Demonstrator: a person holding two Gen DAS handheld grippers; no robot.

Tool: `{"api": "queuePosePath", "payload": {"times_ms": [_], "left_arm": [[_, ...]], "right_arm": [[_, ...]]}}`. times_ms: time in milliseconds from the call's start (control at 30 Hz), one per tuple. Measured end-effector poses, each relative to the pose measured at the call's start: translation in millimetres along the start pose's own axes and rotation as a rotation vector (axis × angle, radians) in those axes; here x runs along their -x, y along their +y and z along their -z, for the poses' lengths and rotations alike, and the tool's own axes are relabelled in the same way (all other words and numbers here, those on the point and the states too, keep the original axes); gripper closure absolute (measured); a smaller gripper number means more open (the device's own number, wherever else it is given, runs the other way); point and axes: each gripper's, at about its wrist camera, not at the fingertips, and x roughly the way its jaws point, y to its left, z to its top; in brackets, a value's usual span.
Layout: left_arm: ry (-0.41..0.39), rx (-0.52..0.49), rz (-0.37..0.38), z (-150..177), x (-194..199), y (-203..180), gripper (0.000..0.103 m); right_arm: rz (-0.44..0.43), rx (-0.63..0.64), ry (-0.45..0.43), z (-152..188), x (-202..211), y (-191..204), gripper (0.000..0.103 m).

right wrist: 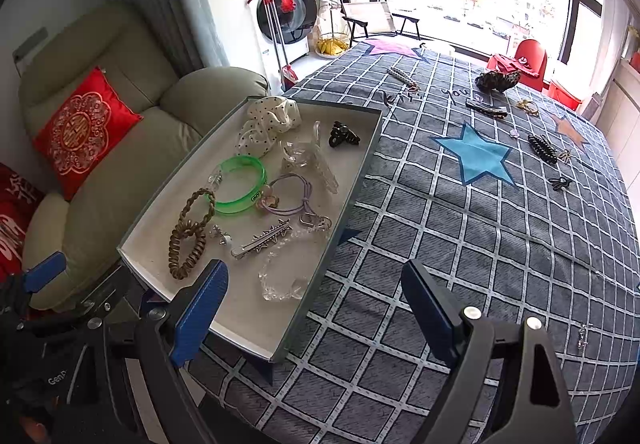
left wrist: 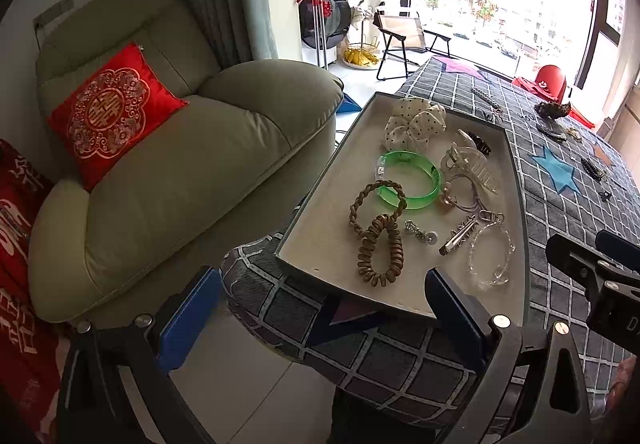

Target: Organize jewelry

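A grey checked cloth (right wrist: 460,244) is spread under one tray (right wrist: 256,348) at nine o'clock. One green bangle (right wrist: 240,184) and two brown hair ties (right wrist: 188,232) are kept inside. Five or so loose clips (small, blurred) are left near two o'clock. Both the left gripper (left wrist: 320,316) and right gripper (right wrist: 316,308) are held wide, empty. The nearest clip is best approached low.

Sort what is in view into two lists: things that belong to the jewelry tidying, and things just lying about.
Belongs to the job:
tray
green bangle
spiral hair tie
black claw clip
pearl strand loose on the tablecloth
long black clip loose on the tablecloth

Just lying about:
red cushion
armchair
folding chair
washing machine
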Motion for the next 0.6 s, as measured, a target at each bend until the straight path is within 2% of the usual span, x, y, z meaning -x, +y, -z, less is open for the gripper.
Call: {"api": "queuePosePath", "payload": {"times_ms": [600], "left_arm": [[0.004, -0.003, -0.002, -0.9, -2.0, -1.2, 0.001]], "right_arm": [[-0.001, -0.001, 0.002, -0.9, -1.5, 0.3, 0.013]]}}
